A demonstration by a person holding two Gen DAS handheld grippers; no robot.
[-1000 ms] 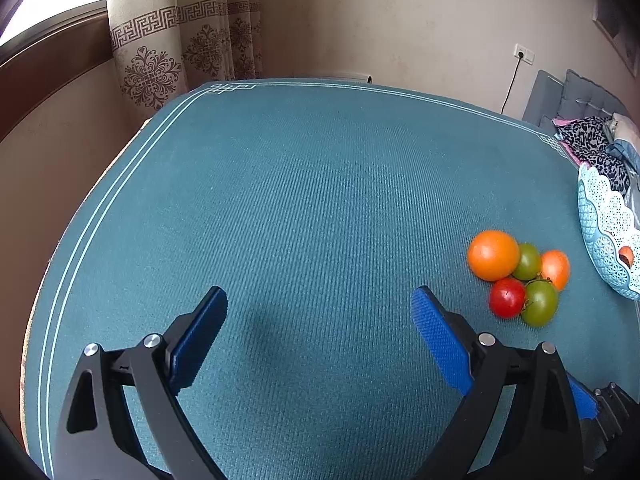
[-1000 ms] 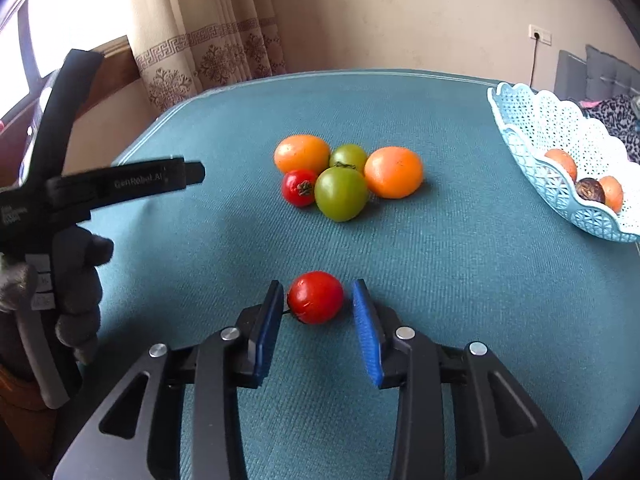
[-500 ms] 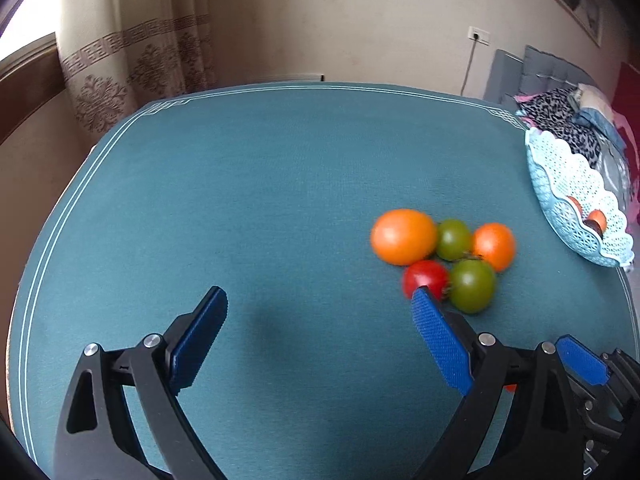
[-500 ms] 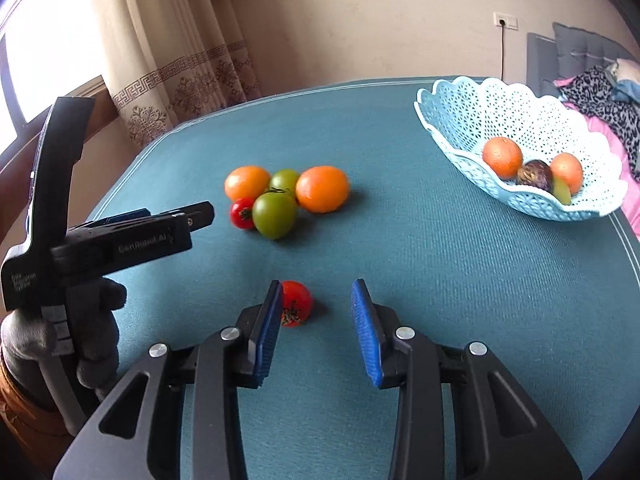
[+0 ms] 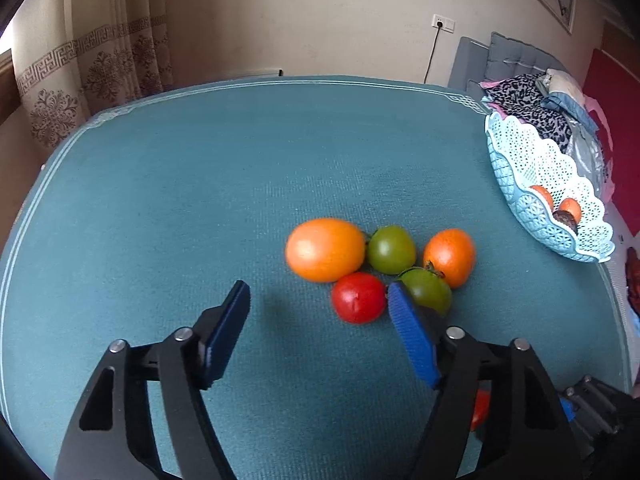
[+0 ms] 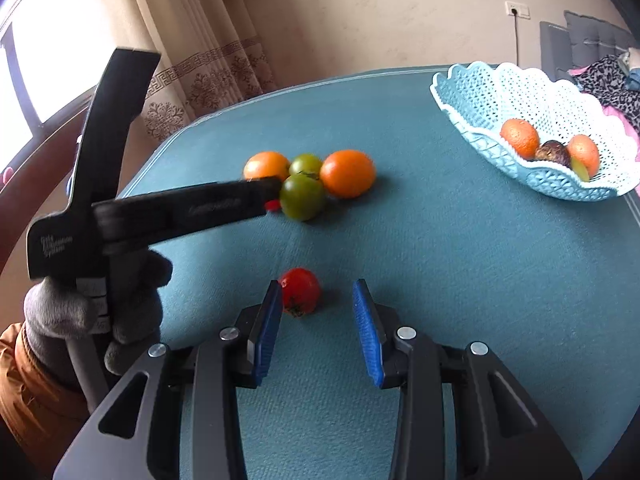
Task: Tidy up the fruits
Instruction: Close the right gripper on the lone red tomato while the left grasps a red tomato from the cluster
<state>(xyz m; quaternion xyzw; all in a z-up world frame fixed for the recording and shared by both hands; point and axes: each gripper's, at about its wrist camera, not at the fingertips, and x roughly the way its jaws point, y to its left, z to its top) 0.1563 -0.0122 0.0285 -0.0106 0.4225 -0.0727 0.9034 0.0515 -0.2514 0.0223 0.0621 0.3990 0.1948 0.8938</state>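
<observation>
Fruits cluster (image 5: 380,264) at bench (image 5: 200,200) centre; basket (image 5: 532,184) at 2 o'clock. Left tool (image 5: 320,320), closing, empty, risks nudging the red tomato (image 5: 359,298), scattering neighbours. Right tool (image 6: 316,320), parted narrowly, grips nothing; stray tomato (image 6: 300,291) may roll.

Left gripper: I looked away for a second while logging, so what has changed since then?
The left gripper swung toward the fruit cluster; its jaws are closing, with the cluster's red tomato just ahead of the fingers, ungripped. The right gripper let the loose red tomato go; it lies by one finger. The basket and the cluster stayed put.
</observation>
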